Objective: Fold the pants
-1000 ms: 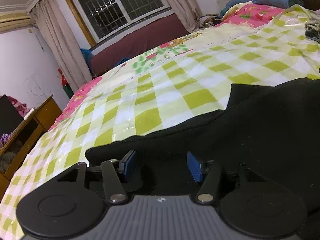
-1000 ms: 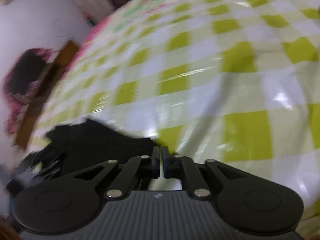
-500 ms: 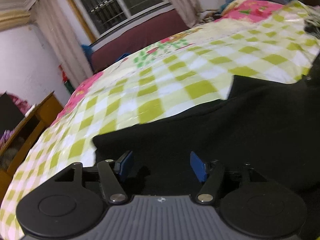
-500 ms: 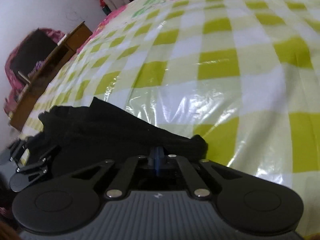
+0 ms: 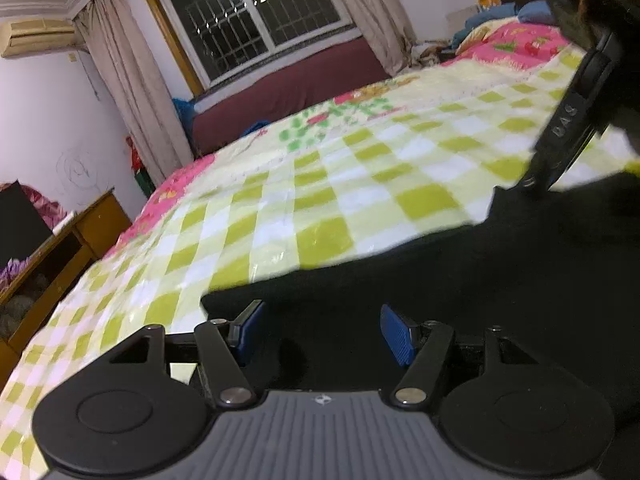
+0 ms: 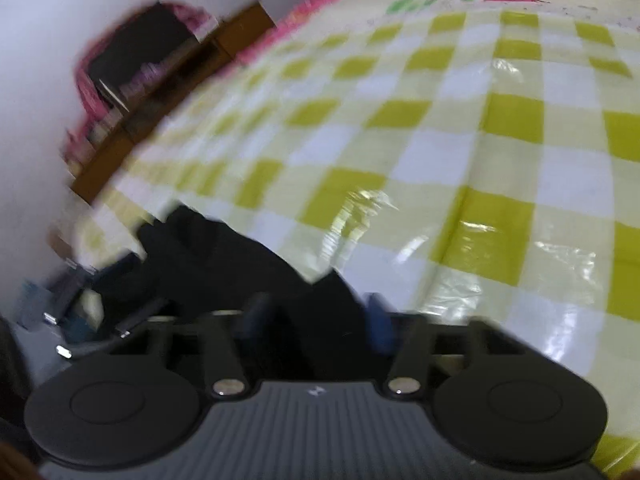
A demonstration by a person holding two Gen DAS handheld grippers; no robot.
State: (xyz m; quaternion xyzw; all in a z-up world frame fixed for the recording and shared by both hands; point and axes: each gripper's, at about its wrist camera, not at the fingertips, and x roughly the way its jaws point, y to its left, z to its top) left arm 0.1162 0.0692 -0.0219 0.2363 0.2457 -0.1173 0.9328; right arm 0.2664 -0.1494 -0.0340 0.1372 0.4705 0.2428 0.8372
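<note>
Right gripper (image 6: 316, 316) low over the black pants (image 6: 240, 268), jaws opening with dark cloth between them, no longer pinched. Left gripper (image 5: 320, 332) stands wide over its end of the pants (image 5: 440, 280), pads clear, holding nothing. The pants lie flat on the checked bed cover (image 5: 320, 200). Soft, limp and light, I'd say; best pinched at a hem or folded edge.

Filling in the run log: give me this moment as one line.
stage: fold pants | left tongs: open over black pants | right tongs: opening, pants fabric between | surface: checked bed cover
</note>
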